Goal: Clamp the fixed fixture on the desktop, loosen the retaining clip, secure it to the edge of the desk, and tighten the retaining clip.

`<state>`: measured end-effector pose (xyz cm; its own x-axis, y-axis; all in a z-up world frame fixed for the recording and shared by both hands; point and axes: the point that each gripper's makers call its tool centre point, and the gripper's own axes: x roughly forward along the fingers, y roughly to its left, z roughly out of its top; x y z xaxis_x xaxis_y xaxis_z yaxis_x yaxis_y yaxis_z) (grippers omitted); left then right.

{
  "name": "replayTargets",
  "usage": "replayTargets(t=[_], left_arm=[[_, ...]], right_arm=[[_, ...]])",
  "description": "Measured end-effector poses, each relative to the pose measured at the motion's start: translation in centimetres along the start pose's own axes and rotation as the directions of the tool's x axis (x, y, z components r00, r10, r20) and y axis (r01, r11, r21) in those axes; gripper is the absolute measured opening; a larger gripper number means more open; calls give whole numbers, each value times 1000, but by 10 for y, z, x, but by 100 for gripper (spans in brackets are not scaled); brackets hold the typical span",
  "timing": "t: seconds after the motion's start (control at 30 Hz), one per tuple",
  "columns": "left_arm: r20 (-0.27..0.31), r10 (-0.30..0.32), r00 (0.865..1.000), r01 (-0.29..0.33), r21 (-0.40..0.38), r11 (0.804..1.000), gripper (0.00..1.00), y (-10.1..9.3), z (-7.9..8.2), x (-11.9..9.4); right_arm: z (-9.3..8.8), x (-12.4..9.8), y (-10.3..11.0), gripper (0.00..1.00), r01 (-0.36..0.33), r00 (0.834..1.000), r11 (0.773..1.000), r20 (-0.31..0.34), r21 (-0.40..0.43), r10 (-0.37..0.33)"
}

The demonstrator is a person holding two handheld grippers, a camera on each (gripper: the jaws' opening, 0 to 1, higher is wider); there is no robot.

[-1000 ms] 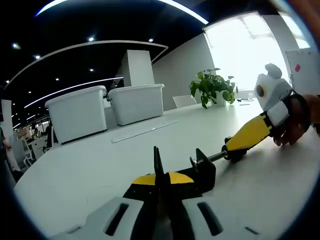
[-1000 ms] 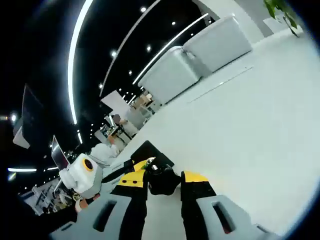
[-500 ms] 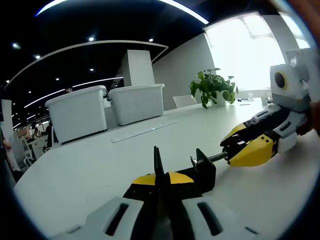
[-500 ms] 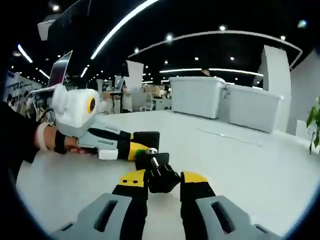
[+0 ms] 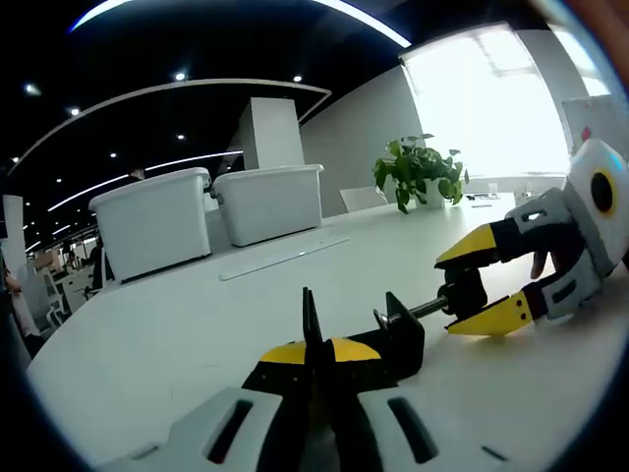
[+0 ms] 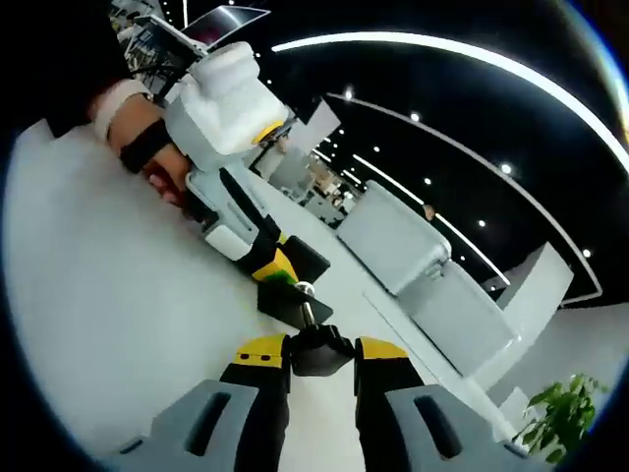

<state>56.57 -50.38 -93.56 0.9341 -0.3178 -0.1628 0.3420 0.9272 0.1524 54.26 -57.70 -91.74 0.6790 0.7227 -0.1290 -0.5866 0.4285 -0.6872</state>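
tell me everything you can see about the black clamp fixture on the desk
The clamp fixture is a black, metal-looking C-shaped bracket lying on the white desk. A silver threaded screw runs out from it to a black knob. The left gripper is shut on its body; the right gripper pinches the knob.
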Motion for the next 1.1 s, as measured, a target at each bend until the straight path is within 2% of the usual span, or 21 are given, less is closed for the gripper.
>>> replayTargets(t=[0.07,0.13,0.17,0.23,0.27,0.3,0.33,0.37,0.4,0.47,0.53,0.57,0.6,0.63,0.73,0.77,0.8,0.87,0.9,1.03,1.1], left_arm=[[0,0,1000,0,1,1000,6,0,0,0],[0,0,1000,0,1,1000,6,0,0,0],[0,-1,1000,1,1,1000,6,0,0,0],[0,-1,1000,1,1,1000,6,0,0,0],[0,-1,1000,1,1,1000,6,0,0,0],[0,-1,1000,1,1,1000,6,0,0,0],[1,-1,1000,1,2,1000,6,0,0,0],[0,-1,1000,1,1,1000,6,0,0,0],[0,-1,1000,1,1,1000,6,0,0,0],[0,-1,1000,1,1,1000,6,0,0,0],[1,-1,1000,1,2,1000,6,0,0,0],[0,-1,1000,1,1,1000,6,0,0,0],[1,-1,1000,1,1,1000,6,0,0,0],[1,-1,1000,1,2,1000,6,0,0,0],[1,-2,1000,2,1,1000,6,0,0,0],[1,-2,1000,2,1,1000,6,0,0,0],[1,-2,1000,2,1,1000,6,0,0,0],[1,-2,1000,2,1,1000,6,0,0,0],[1,-2,1000,2,1,1000,6,0,0,0],[0,2,1000,-2,1,1000,6,1,0,0],[0,3,1000,-3,2,1000,6,1,0,0]], right_arm=[[-4,1,1,24,-31,999,985,-16,172,34],[-3,5,-1,27,-64,998,927,2,370,68],[-1,5,-2,30,-78,997,881,11,466,83],[1,3,-6,33,-87,995,768,22,635,94],[-2,3,-8,36,-86,995,704,19,705,103],[-5,4,-10,36,-78,994,657,10,749,108],[-11,4,-13,35,-60,994,568,-1,821,107],[-15,5,-13,33,-56,993,512,-5,857,116],[-18,5,-13,30,-56,993,483,-3,874,120],[-22,6,-11,25,-66,991,383,16,922,134],[-24,8,-6,25,-69,988,297,24,952,155],[-23,8,-1,25,-82,984,262,37,962,174],[-25,8,-2,25,-77,984,259,32,963,173],[-24,8,0,25,-74,984,232,34,970,173],[-25,7,1,24,-66,983,182,33,981,179],[-24,7,2,24,-67,984,188,33,980,177],[-23,6,2,24,-70,984,219,31,973,175],[-21,6,2,23,-73,986,309,22,948,165],[-20,6,1,23,-74,987,340,20,937,159],[-17,9,-2,23,-53,995,533,1,845,98],[-14,8,-2,23,-43,997,644,-5,764,72]])
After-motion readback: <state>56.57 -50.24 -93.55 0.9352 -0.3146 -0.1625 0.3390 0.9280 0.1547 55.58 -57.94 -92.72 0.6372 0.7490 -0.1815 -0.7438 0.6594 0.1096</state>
